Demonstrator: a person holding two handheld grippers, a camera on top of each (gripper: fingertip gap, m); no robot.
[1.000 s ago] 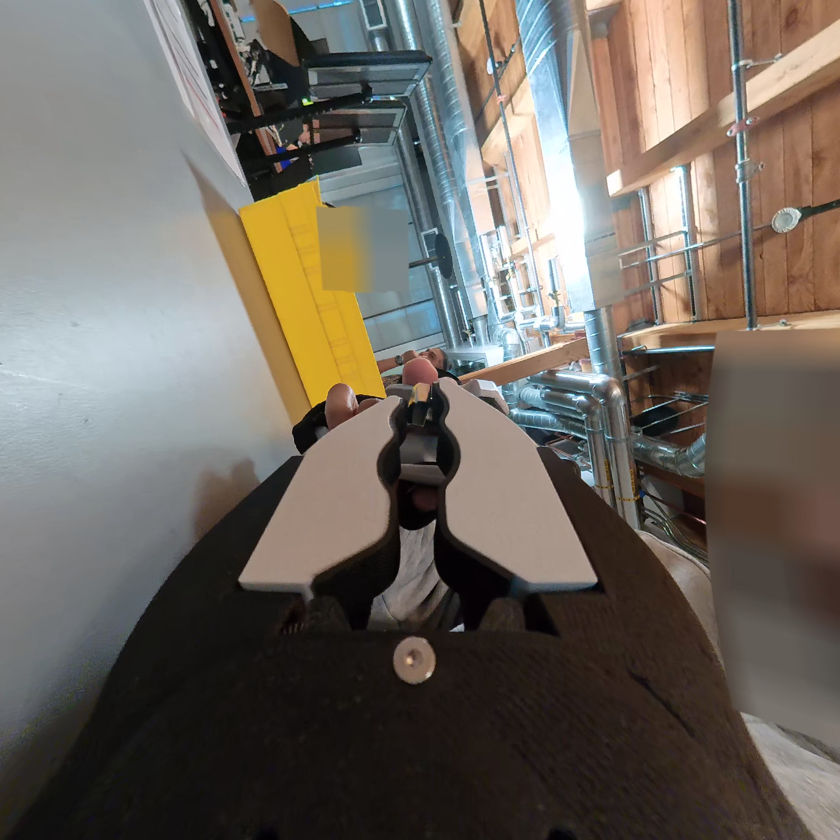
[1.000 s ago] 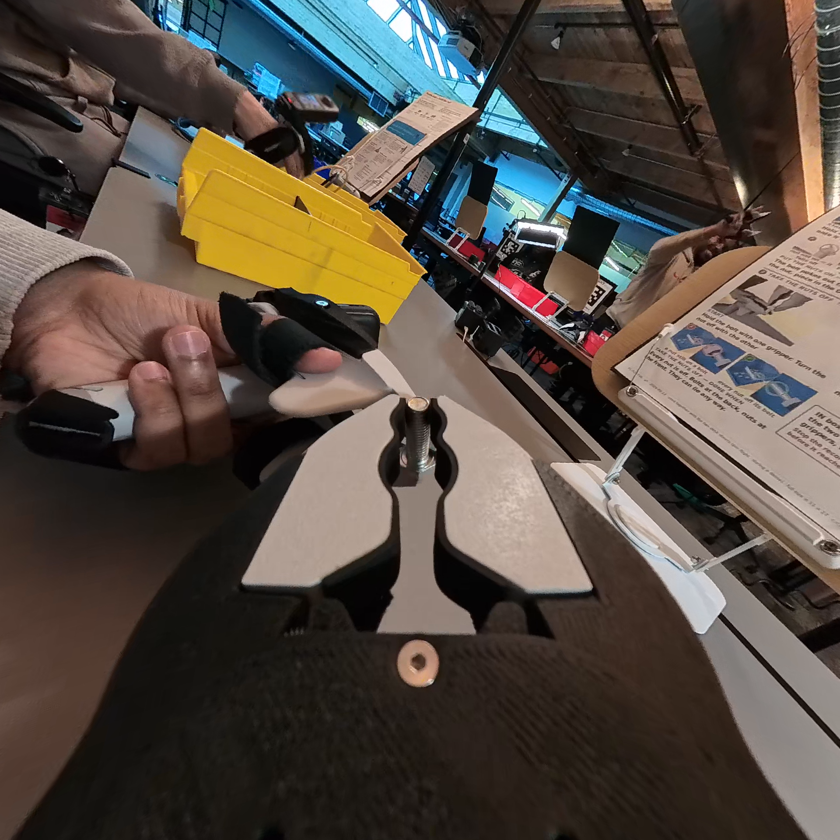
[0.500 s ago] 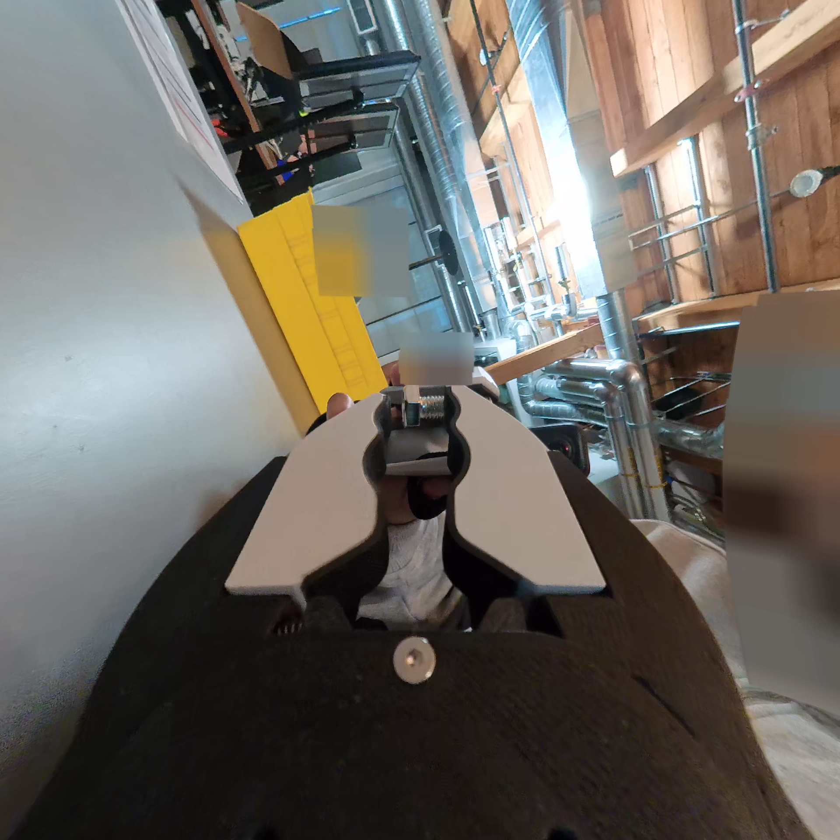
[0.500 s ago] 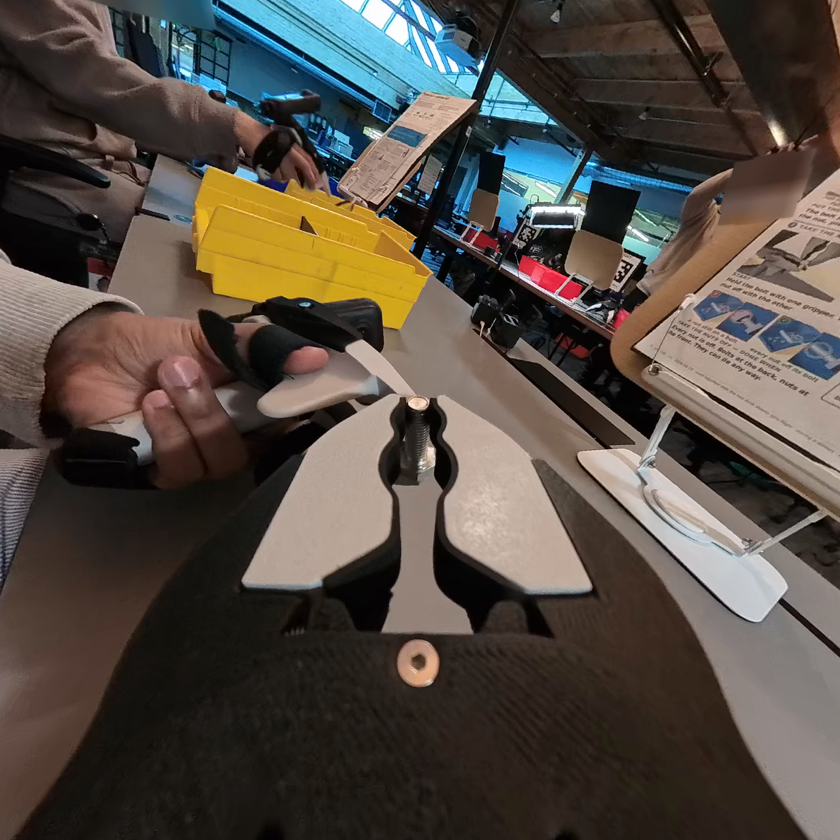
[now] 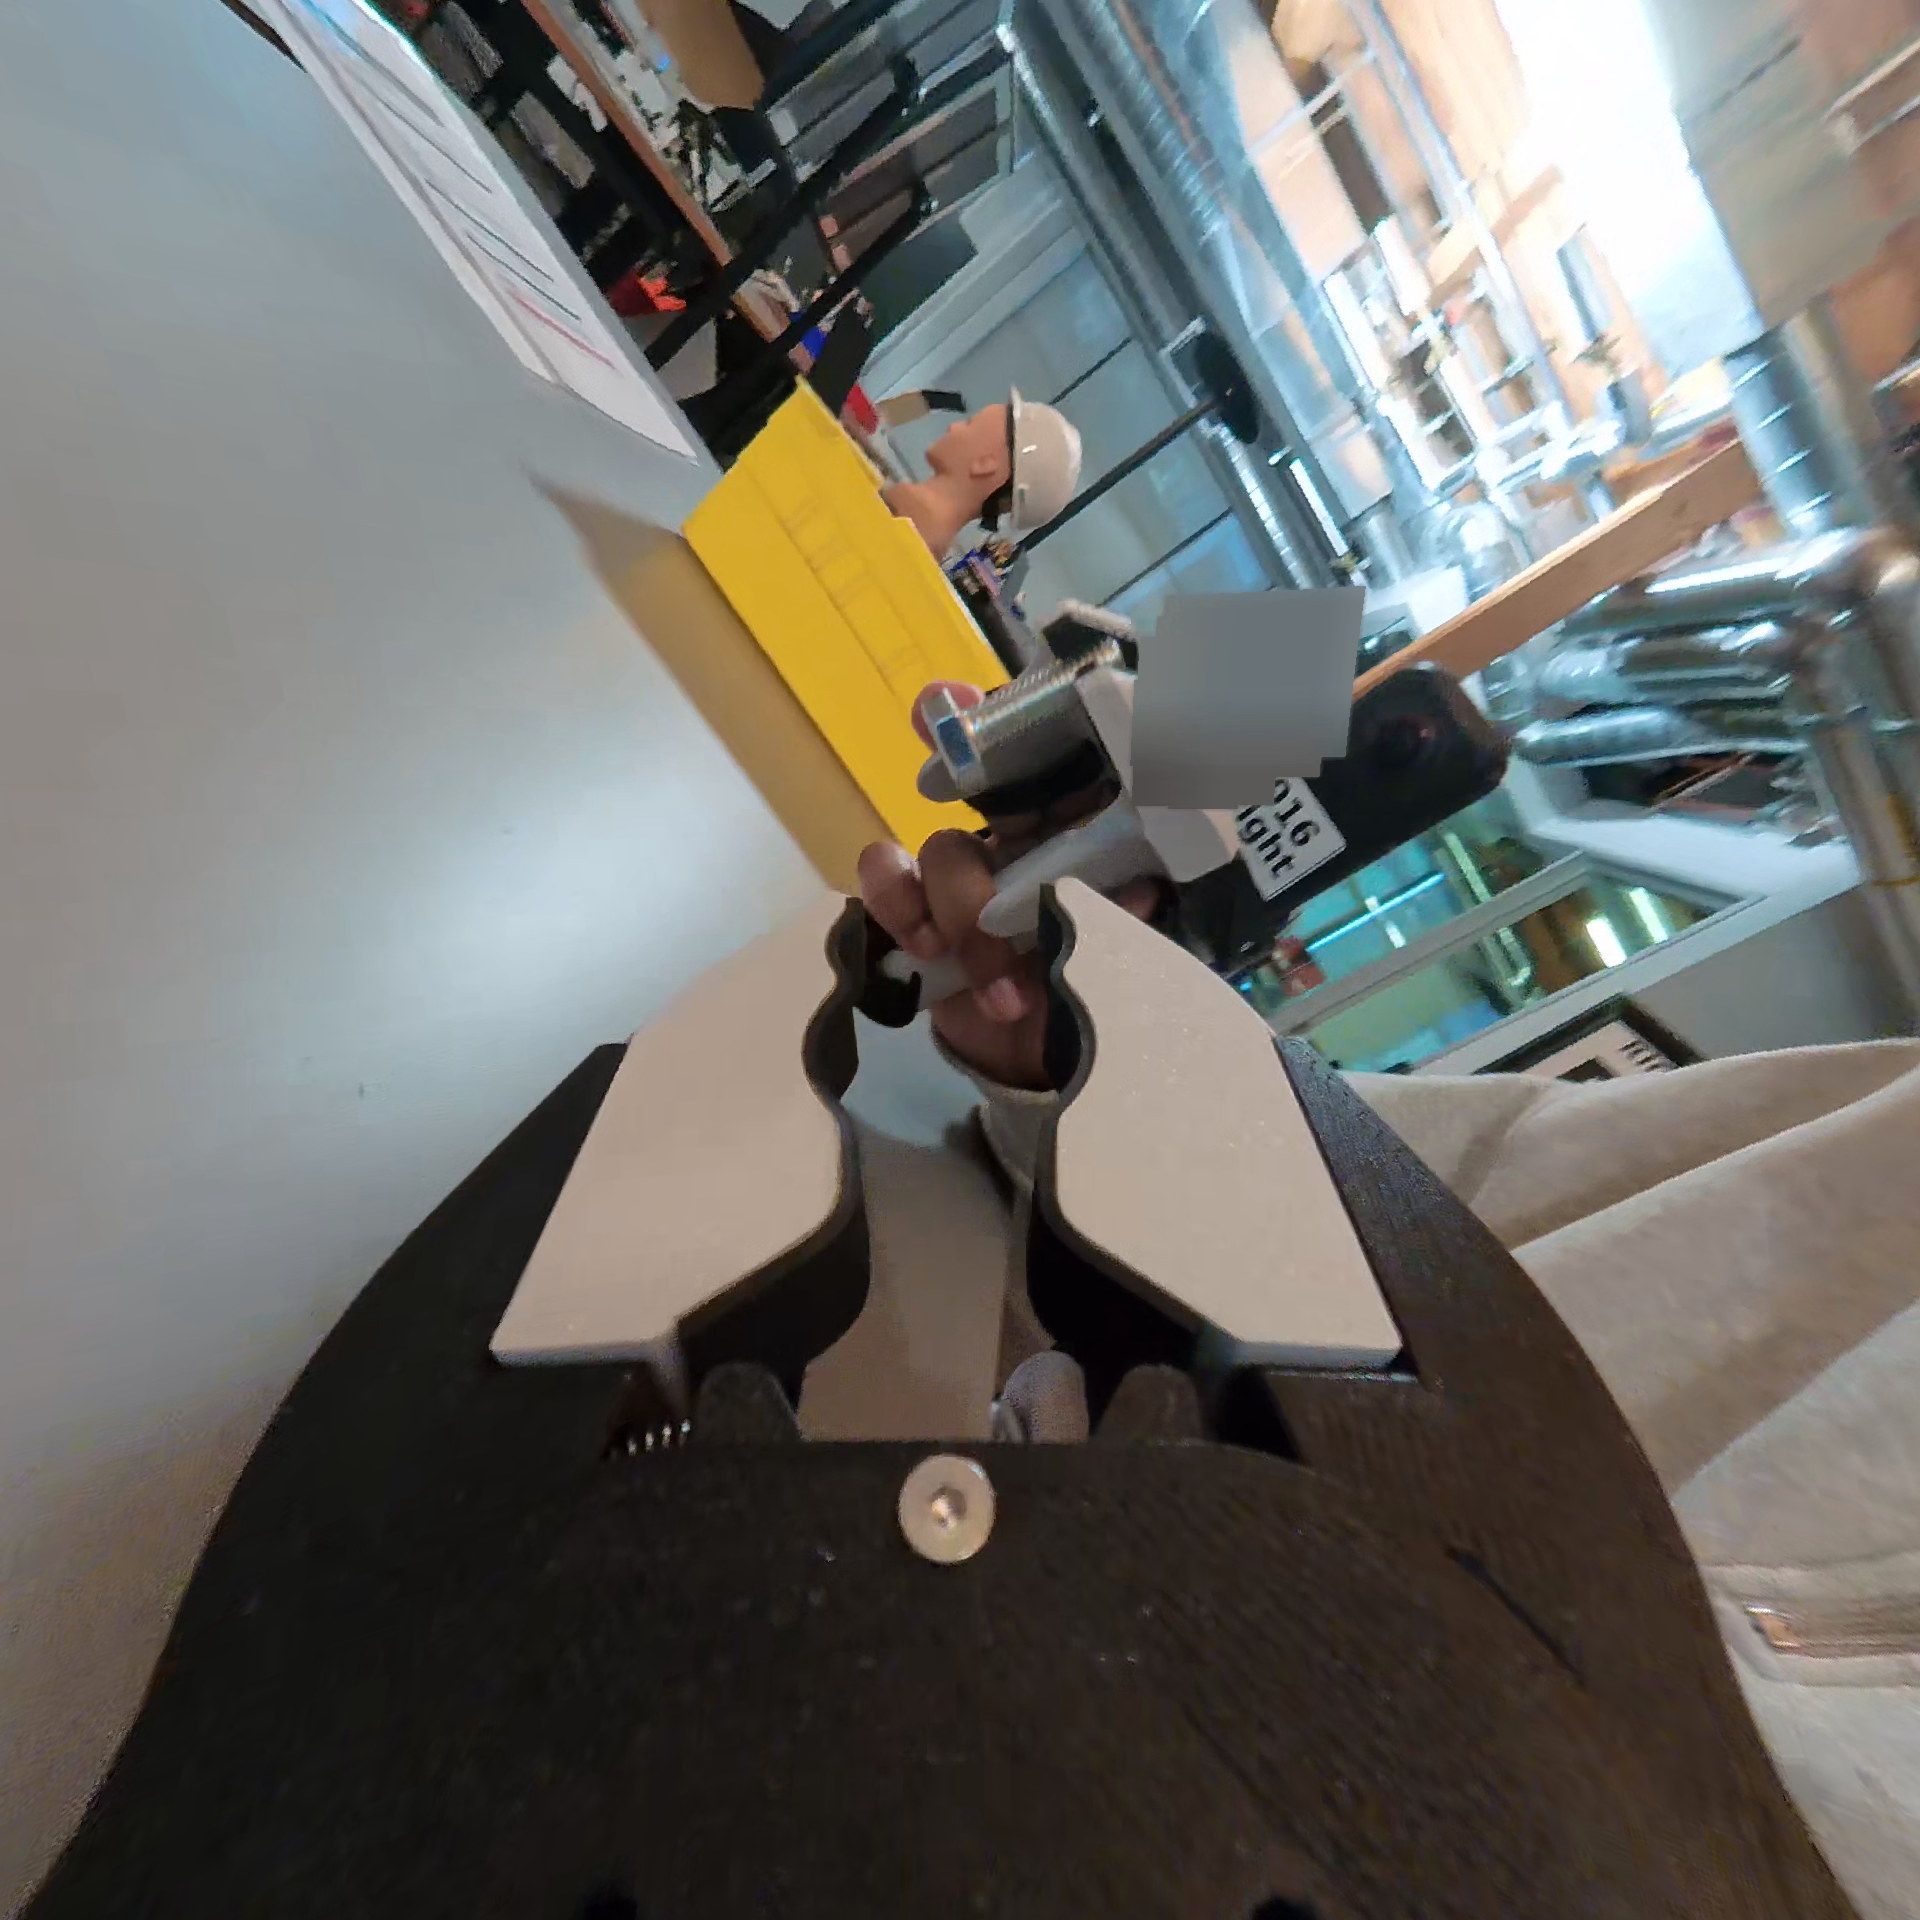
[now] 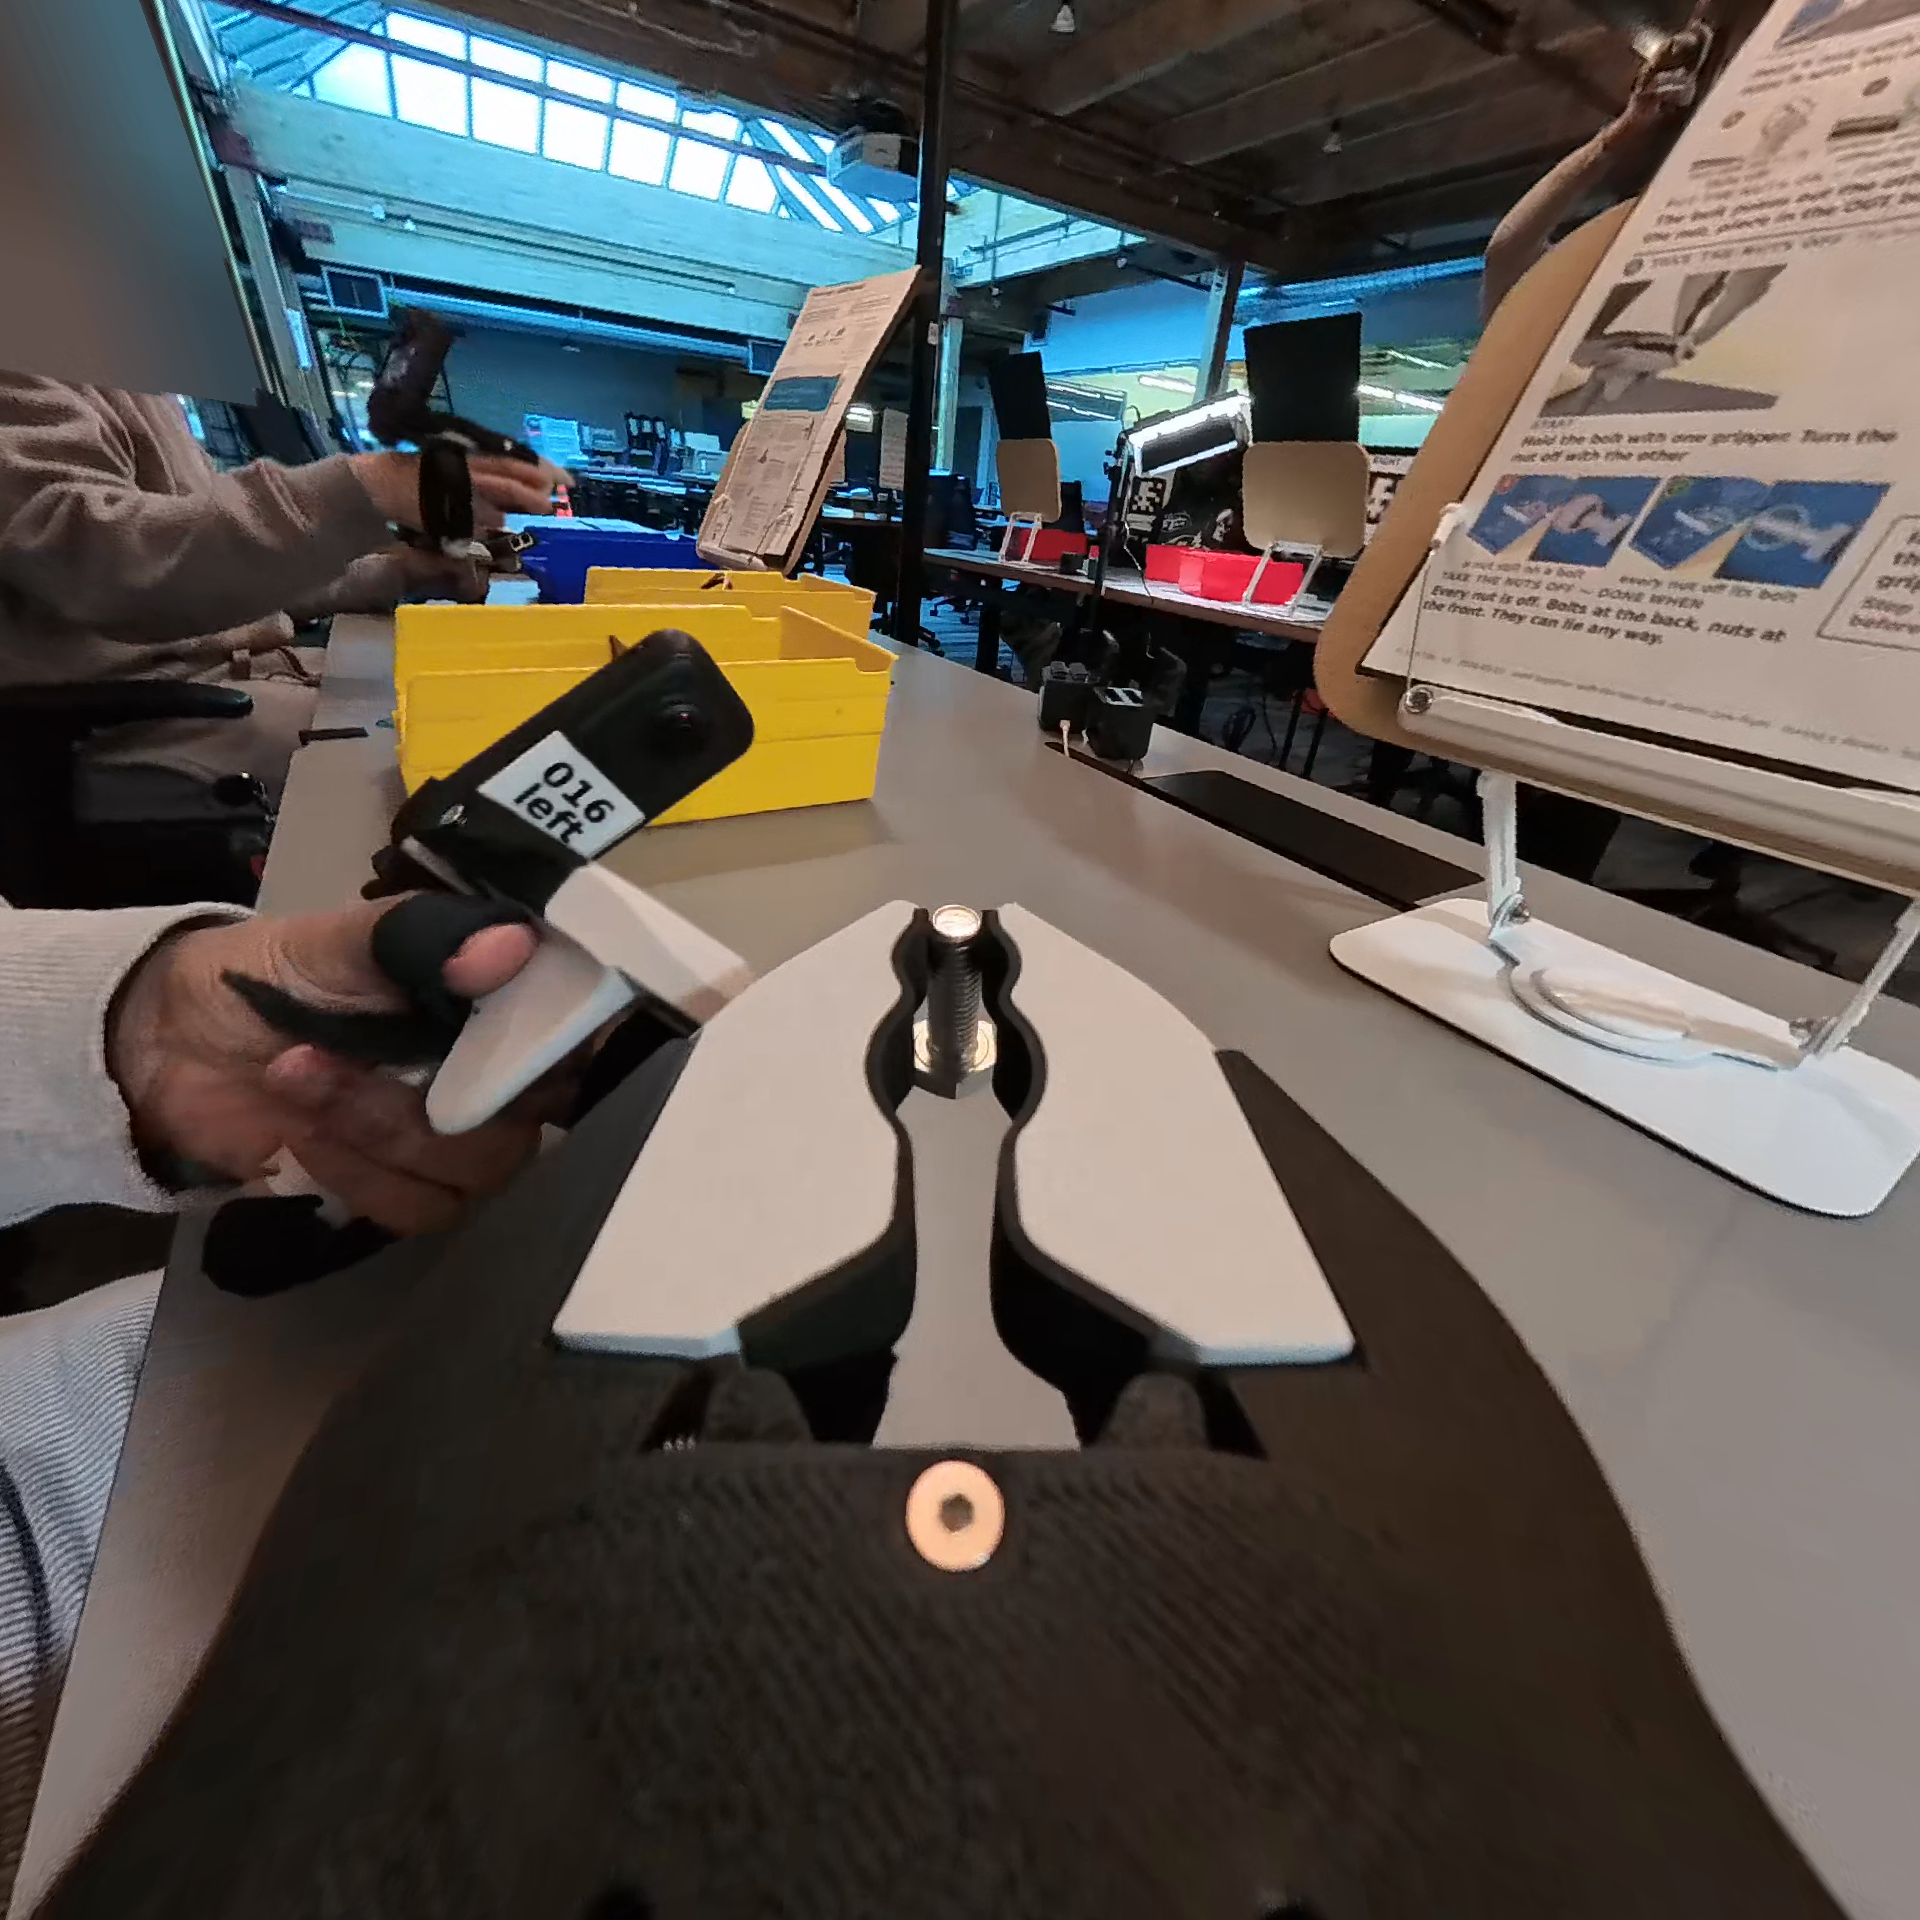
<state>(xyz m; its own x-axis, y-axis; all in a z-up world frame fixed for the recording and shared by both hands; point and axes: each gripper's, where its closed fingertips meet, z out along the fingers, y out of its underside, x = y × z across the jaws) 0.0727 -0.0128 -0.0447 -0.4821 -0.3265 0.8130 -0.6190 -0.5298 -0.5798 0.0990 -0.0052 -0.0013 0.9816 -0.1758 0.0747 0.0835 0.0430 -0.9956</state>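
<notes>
My right gripper (image 6: 954, 914) is shut on a steel bolt (image 6: 954, 997). The bolt lies along the fingers, hex end in the notch and threaded tip pointing away, above the grey table (image 6: 1195, 852). My left gripper (image 5: 951, 920) is open and empty, turned on its side and facing the right gripper. In the left wrist view the bolt (image 5: 997, 717) sits between the right gripper's grey fingers (image 5: 1039, 883), hex head toward the table, a short way beyond my open jaws. In the right wrist view the left gripper (image 6: 582, 987) is hand-held just left of the bolt, apart from it.
Yellow bins (image 6: 644, 717) stand on the table behind the left gripper and also show in the left wrist view (image 5: 831, 644). A clipboard on a white stand (image 6: 1621, 997) is at the right. Another person (image 6: 208, 520) works at the far left. A mannequin head with a hard hat (image 5: 1023, 457) is behind. Left tips to right tips: about 5 cm.
My left gripper was closed around the bolt's end; it has opened and drawn back from it. The right gripper still holds the bolt and has turned a little to the left.
</notes>
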